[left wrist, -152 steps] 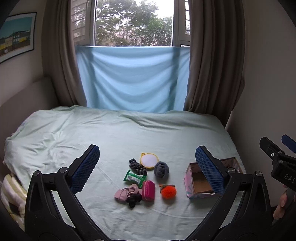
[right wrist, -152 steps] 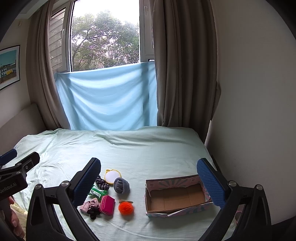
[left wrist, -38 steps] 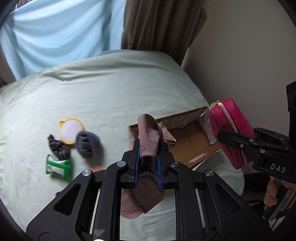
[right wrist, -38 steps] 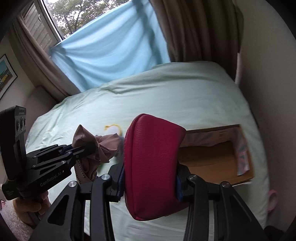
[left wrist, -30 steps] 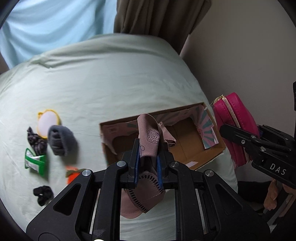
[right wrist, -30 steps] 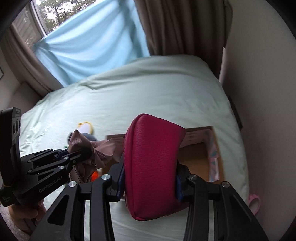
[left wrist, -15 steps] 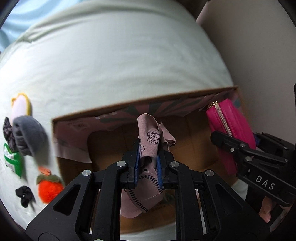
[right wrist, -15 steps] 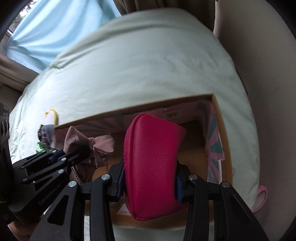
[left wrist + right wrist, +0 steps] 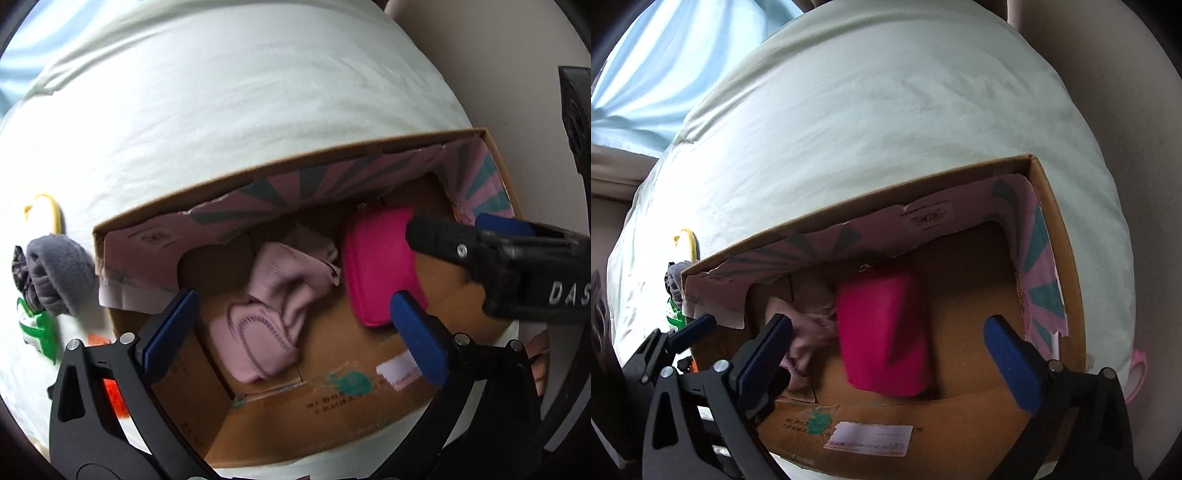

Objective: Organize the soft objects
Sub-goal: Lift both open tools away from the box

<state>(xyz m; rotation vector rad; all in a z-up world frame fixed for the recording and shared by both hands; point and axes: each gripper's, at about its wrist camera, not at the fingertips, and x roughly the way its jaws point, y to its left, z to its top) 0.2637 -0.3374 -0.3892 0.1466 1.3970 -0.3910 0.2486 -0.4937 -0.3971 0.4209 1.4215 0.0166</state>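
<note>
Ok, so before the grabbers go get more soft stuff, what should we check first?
1. Left gripper open, holding nothing: ok.
2. Right gripper open, holding nothing: ok.
3. Pink sock lying inside the cardboard box: ok.
4. Magenta pouch inside the box, beside the sock: ok.
5. All soft things packed: not ok; the grey scrunchie and the orange pom-pom are on the bed.
6. Both grippers clear of the box: not ok, they hang over it.

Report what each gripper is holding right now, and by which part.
Nothing is held. The left gripper and right gripper are both open above the cardboard box; the pink sock and magenta pouch lie loose inside it.
</note>
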